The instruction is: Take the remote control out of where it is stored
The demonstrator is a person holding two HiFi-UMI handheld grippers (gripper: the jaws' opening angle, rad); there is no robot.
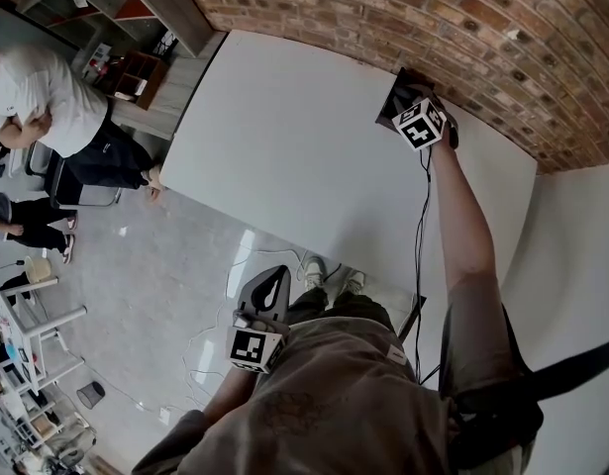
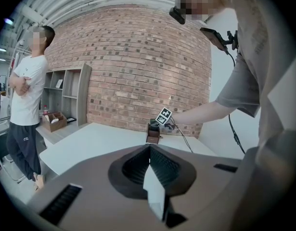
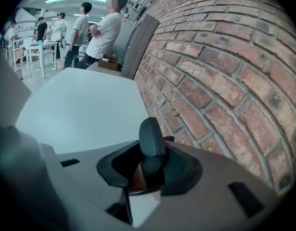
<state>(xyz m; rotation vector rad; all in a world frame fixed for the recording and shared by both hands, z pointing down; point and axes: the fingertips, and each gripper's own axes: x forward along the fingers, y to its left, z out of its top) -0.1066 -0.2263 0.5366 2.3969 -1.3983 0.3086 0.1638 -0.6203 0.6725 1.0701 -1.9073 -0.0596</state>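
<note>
**Right tool clamped on the remote by the brick wall**

Your right tool (image 3: 152, 154) fills the lower half of its own view. Its jaws are closed on the remote control (image 3: 151, 134), which stands upright between the pads. Only the remote's rounded top shows: smooth, dark grey-green, with no buttons facing you. The pads cover its lower body. Below them a brown holder (image 3: 134, 177) shows only as a sliver, so you cannot tell how much of the remote sits inside it.

In your head view the marker cube hides the remote entirely at the upper right, where the white worktop (image 1: 284, 156) meets the brick wall (image 1: 502, 38). Only a dark corner of the holder shows beside the cube.

Your left tool (image 2: 150, 148) sits at the lower centre of the head view, over the floor, jaws pressed together on nothing. In its own view the holder is a small brown box in the distance, and the remote is too small to pick out.
</note>
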